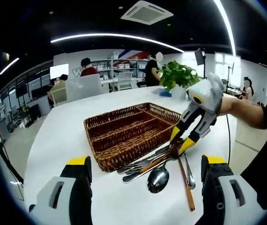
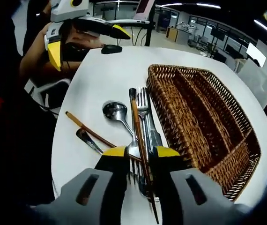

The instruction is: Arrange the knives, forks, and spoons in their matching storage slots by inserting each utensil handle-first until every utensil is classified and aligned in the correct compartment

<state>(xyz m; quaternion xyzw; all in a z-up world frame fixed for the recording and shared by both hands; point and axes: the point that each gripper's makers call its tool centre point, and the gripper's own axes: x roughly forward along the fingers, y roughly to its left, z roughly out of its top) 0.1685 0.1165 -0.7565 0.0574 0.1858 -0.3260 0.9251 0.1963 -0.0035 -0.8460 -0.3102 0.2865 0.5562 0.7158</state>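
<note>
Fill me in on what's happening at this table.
A person is sorting cutlery with a handheld gripper in each hand. The right gripper is down over a loose pile of metal forks and spoons beside the brown woven wicker tray, its jaws straddling a wooden-handled utensil; whether it grips yet is unclear. The left gripper hangs open short of the pile. The tray's compartments hold nothing yet, on the round white table.

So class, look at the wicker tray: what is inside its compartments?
The wicker tray shows only bare woven compartments; no utensils are in it, they lie beside it on the table. Its near corner in the left gripper view is hidden.
</note>
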